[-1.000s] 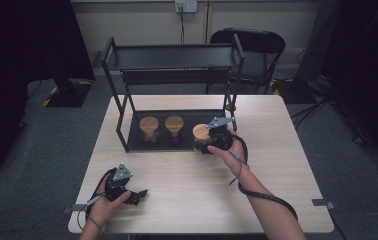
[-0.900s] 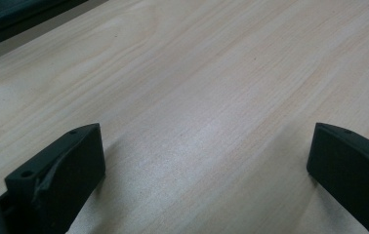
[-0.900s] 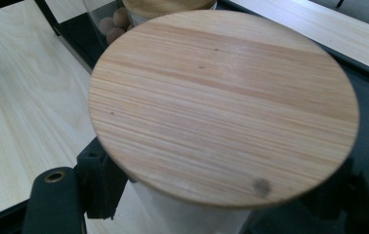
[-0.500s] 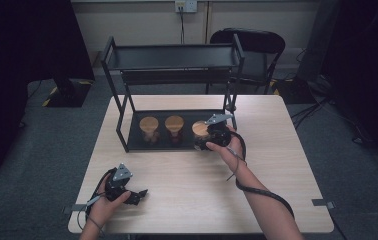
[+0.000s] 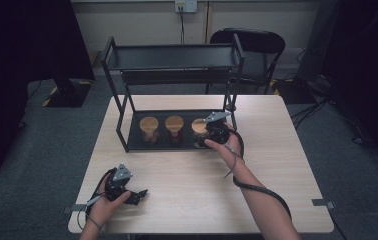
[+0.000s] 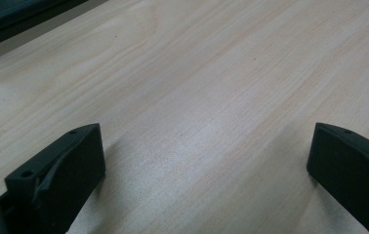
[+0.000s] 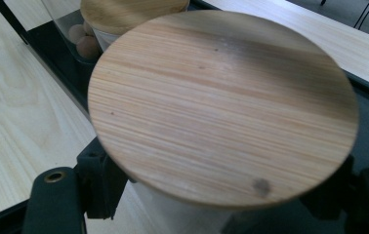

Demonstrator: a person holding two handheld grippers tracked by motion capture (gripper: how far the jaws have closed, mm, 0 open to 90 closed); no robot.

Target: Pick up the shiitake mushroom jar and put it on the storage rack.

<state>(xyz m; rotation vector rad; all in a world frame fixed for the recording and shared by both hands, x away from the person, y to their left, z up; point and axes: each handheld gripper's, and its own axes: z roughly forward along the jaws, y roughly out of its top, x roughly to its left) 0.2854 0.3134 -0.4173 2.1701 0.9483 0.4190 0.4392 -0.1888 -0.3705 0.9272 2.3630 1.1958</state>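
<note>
Three glass jars with round bamboo lids stand in a row on the bottom tray (image 5: pixel 136 144) of a black metal rack. My right gripper (image 5: pixel 211 131) is shut on the rightmost jar (image 5: pixel 198 125) from the table side. In the right gripper view its lid (image 7: pixel 221 107) sits just above my right gripper (image 7: pixel 219 192), with a jaw pressed to each side of the glass body. The middle jar (image 5: pixel 174 123) and left jar (image 5: pixel 149 124) stand untouched. Near the table's front left corner my left gripper (image 5: pixel 133 195) lies on the wood, and my left gripper (image 6: pixel 212 156) stands open with nothing between its fingers.
The rack's upper shelf (image 5: pixel 177 56) overhangs the jars, and its right front post (image 5: pixel 233 102) stands close to my right hand. A neighbouring jar (image 7: pixel 124 12) holds round brown pieces. A black chair (image 5: pixel 257 42) stands behind the light wooden table (image 5: pixel 187 185).
My right hand has edged slightly farther in toward the rack, still gripping the rightmost jar. The left gripper has not moved.
</note>
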